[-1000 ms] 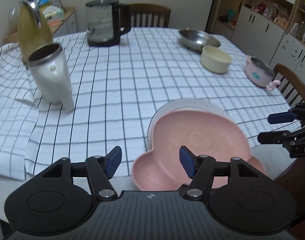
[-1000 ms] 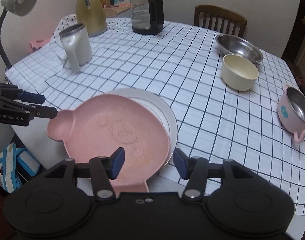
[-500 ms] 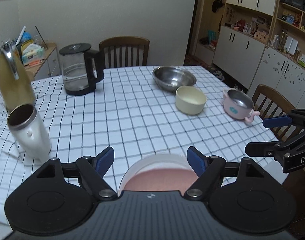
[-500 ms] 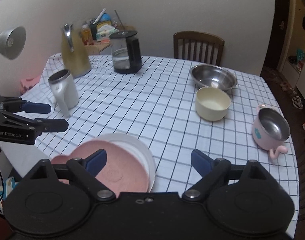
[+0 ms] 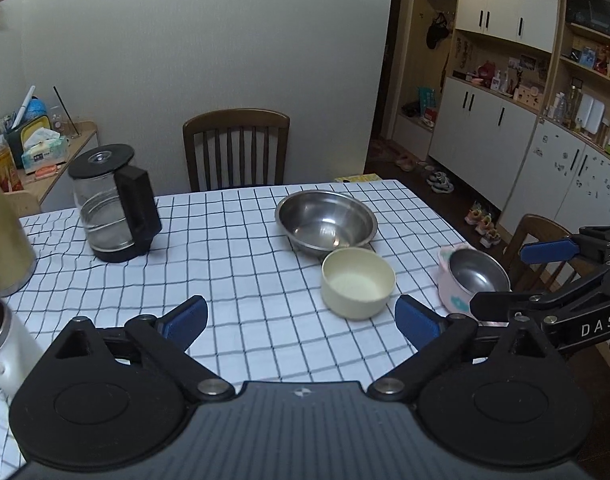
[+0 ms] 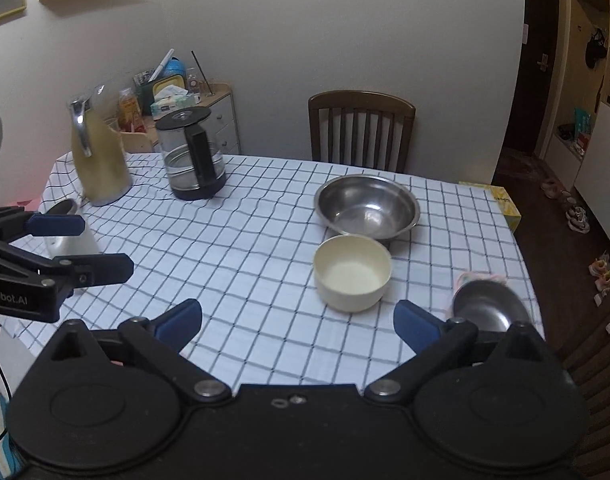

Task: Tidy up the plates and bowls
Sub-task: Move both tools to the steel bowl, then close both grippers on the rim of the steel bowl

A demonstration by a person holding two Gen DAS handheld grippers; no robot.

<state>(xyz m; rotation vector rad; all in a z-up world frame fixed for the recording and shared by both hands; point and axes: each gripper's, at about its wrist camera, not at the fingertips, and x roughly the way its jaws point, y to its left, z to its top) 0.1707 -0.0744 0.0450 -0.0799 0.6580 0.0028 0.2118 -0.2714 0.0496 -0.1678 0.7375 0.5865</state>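
Both the left gripper (image 5: 301,322) and the right gripper (image 6: 297,320) hang wide open and empty above the bench (image 5: 233,240). The cream bowl (image 5: 357,288) sits just beside the steel bowl (image 5: 325,223), perhaps touching; a careless grab could knock them together. The pink steel-lined bowl (image 5: 471,280) near the edge could be pushed off. The glass kettle (image 5: 113,208) stands well apart.

My pads (image 5: 185,320) are blue on black arms. The tablecloth (image 5: 241,264) is white with a dark grid; one bowl (image 5: 357,288) is cream, another bowl (image 5: 325,222) silver steel, the cup (image 5: 471,280) pink.
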